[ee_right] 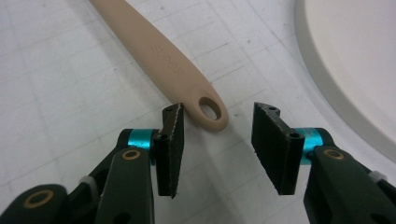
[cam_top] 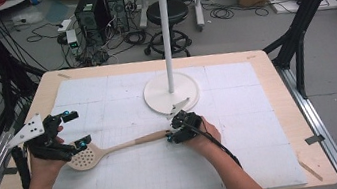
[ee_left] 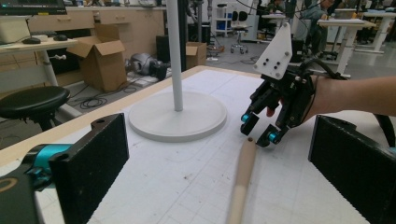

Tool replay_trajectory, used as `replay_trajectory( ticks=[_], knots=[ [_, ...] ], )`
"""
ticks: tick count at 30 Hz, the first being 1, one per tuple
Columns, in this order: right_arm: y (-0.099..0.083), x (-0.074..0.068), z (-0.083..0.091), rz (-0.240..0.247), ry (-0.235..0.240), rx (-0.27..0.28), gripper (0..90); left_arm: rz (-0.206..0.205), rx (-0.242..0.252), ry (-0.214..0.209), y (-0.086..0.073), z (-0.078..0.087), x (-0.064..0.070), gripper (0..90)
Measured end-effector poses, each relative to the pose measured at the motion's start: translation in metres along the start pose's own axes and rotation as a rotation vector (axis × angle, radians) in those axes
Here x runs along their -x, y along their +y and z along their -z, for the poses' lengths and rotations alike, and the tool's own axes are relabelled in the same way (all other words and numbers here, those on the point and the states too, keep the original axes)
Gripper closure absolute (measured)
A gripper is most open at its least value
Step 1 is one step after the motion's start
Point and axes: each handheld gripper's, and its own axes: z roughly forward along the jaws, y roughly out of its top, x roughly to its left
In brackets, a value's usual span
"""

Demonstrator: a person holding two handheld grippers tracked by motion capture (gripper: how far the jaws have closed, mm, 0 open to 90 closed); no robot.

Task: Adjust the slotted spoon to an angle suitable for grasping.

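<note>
A beige slotted spoon (cam_top: 114,149) lies flat on the white mat, its perforated bowl at the left and its handle (ee_left: 240,182) running right. My left gripper (cam_top: 76,129) stands open beside the bowl, with nothing between its fingers; its own jaws (ee_left: 219,130) are spread wide either side of the handle. My right gripper (cam_top: 171,136) is open at the handle's end. In the right gripper view the handle's holed tip (ee_right: 208,111) lies just ahead of the right gripper (ee_right: 219,140), close against one jaw's tip. The right gripper (ee_left: 259,128) also faces me in the left gripper view.
A white stand with a round base (cam_top: 157,98) and a tall pole (cam_top: 164,34) with hooks on top rises just behind the right gripper. The white mat (cam_top: 246,153) covers most of the wooden table (cam_top: 277,88). A stool (cam_top: 167,11), computers and boxes stand on the floor beyond.
</note>
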Motion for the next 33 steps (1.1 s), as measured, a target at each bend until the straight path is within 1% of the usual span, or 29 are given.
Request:
replay_trajectory(
  ticks=[3, 5, 6, 7, 8, 10, 13, 14, 15, 17, 18, 19, 20, 22, 23, 24, 25, 26, 27, 29, 31, 32, 33],
  knots=[
    [0.0, 0.002, -0.001, -0.002, 0.001, 0.004, 53.9, 0.003, 0.0, 0.001, 0.0, 0.001, 0.0, 5.5],
    [0.0, 0.001, 0.0, -0.001, -0.004, -0.006, 53.2, 0.004, 0.001, 0.001, 0.0, 0.001, 0.0, 5.5],
    [-0.001, 0.0, 0.001, 0.0, 0.002, 0.005, 51.0, 0.004, 0.001, 0.0, 0.0, 0.0, 0.0, 5.5],
    [-0.001, 0.0, 0.003, -0.009, 0.012, 0.014, 50.3, 0.001, -0.002, 0.001, 0.0, 0.0, -0.001, 5.5],
    [0.0, 0.0, 0.007, -0.008, 0.021, 0.03, 49.7, 0.002, -0.002, 0.0, 0.0, 0.0, 0.0, 5.5],
    [0.0, -0.002, 0.015, -0.007, 0.018, 0.052, 49.1, 0.002, -0.002, 0.0, 0.0, 0.0, 0.0, 5.5],
    [-0.001, -0.002, 0.032, -0.007, 0.017, 0.11, 47.8, 0.003, 0.004, 0.0, 0.0, 0.001, 0.0, 5.5],
    [-0.003, -0.001, 0.045, -0.011, 0.019, 0.148, 46.9, 0.003, 0.004, 0.0, 0.0, 0.001, 0.0, 5.5],
    [-0.003, -0.001, 0.045, -0.011, 0.019, 0.148, 46.9, 0.002, 0.004, 0.0, 0.0, 0.001, 0.0, 5.5],
    [-0.007, 0.001, 0.057, -0.013, 0.006, 0.182, 45.0, 0.003, 0.004, -0.001, 0.001, 0.0, 0.0, 5.5],
    [-0.01, 0.002, 0.064, -0.018, 0.005, 0.196, 44.9, 0.001, 0.003, -0.002, 0.001, 0.0, 0.0, 5.5],
    [-0.018, 0.005, 0.076, -0.028, -0.001, 0.229, 43.5, 0.0, 0.002, -0.003, 0.001, 0.0, 0.0, 5.5],
    [-0.018, 0.005, 0.076, -0.028, -0.001, 0.229, 43.5, -0.001, 0.002, -0.004, 0.001, 0.0, 0.001, 5.5],
    [-0.027, 0.008, 0.088, -0.041, -0.011, 0.271, 42.0, -0.001, -0.001, -0.005, 0.001, -0.001, 0.001, 5.5],
    [-0.035, 0.01, 0.1, -0.058, -0.023, 0.317, 40.8, -0.003, -0.001, -0.007, 0.002, -0.001, 0.001, 5.5],
    [-0.035, 0.01, 0.1, -0.058, -0.023, 0.317, 40.8, -0.002, 0.0, -0.007, 0.002, -0.001, 0.001, 5.5],
    [-0.039, 0.011, 0.106, -0.059, -0.028, 0.345, 40.5, -0.003, 0.001, -0.008, 0.001, -0.001, 0.001, 5.5],
    [-0.047, 0.012, 0.115, -0.064, -0.031, 0.394, 38.5, 0.0, 0.002, -0.007, 0.001, -0.001, 0.0, 5.5],
    [-0.047, 0.012, 0.115, -0.064, -0.031, 0.394, 38.5, 0.0, 0.001, -0.007, 0.001, 0.0, 0.0, 5.5],
    [-0.053, 0.014, 0.12, -0.07, -0.041, 0.425, 36.8, 0.008, 0.0, -0.006, 0.0, 0.0, -0.001, 5.5],
    [-0.056, 0.016, 0.124, -0.079, -0.051, 0.435, 35.8, 0.008, -0.001, -0.006, 0.0, 0.0, -0.001, 5.5],
    [-0.058, 0.018, 0.128, -0.085, -0.074, 0.455, 35.6, 0.006, 0.001, -0.009, 0.0, -0.001, -0.001, 5.5],
    [-0.058, 0.018, 0.128, -0.085, -0.074, 0.455, 35.3, 0.005, 0.004, -0.01, 0.0, -0.001, -0.001, 5.5]
  ],
)
